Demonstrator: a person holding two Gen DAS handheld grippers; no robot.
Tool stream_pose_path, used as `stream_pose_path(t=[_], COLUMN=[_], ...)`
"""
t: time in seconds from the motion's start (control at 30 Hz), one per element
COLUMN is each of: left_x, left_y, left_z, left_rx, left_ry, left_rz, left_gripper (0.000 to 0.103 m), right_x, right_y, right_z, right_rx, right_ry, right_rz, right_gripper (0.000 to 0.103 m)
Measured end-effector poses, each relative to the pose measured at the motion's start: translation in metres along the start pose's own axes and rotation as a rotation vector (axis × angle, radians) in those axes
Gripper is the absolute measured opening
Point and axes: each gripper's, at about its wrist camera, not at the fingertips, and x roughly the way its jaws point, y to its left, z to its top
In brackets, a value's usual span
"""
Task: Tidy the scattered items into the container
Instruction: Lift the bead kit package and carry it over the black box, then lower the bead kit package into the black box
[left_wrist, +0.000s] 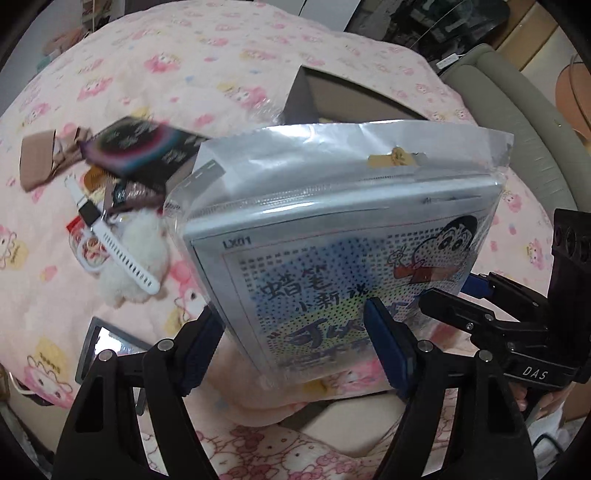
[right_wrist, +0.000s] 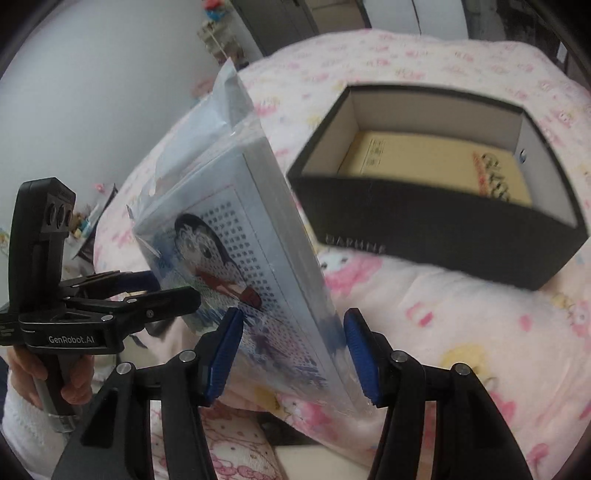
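both grippers have hold of the same thing, a flat cartoon-printed kit sealed in a clear plastic bag (left_wrist: 332, 236), held up tilted above the pink blanket (left_wrist: 184, 66). the left gripper (left_wrist: 295, 343) has its blue pads (left_wrist: 388, 347) parted about as wide as the pack's near edge, one on each side of it, and the right gripper (right_wrist: 291, 354) does the same at another edge, pads pressed into the plastic. the board inside looks stiff and light, but the bag is slick and loose at the top flap, so i'd judge the grip belongs on the rigid edge, not the floppy film, or it may slide. the black box (right_wrist: 424, 229) sits open just beyond, a tan packet already lying in it. a white watch (left_wrist: 118, 247), a dark packet (left_wrist: 140, 147) and other bits remain scattered on the blanket.
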Motion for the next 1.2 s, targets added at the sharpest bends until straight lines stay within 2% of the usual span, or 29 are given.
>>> stream_pose_path(t=[0.23, 0.4, 0.67, 0.97, 1.2], left_x=[-0.002, 0.012, 0.034, 0.102, 0.140], left_y=[-0.028, -0.062, -0.105, -0.116, -0.108], left_z=[0.033, 0.072, 0.134, 0.186, 0.197], left_rx=[0.060, 0.121, 0.167, 0.118, 0.062], left_ry=[-0.034, -0.073, -0.104, -0.051, -0.018], left_rz=[-0.059, -0.062, -0.094, -0.118, -0.125], left_gripper=[0.076, 0.076, 0.076, 0.076, 0.076], right_x=[-0.032, -0.044, -0.052, -0.031, -0.012], right_y=[-0.026, -0.039, -0.079, -0.127, -0.156], right_z=[0.012, 0.026, 0.072, 0.114, 0.125], right_rx=[0.036, 0.048, 0.090, 0.140, 0.228], right_ry=[-0.076, -0.116, -0.139, -0.105, -0.082], right_rz=[-0.032, -0.090, -0.173, -0.239, -0.210], right_gripper=[0.053, 0.053, 0.053, 0.053, 0.053])
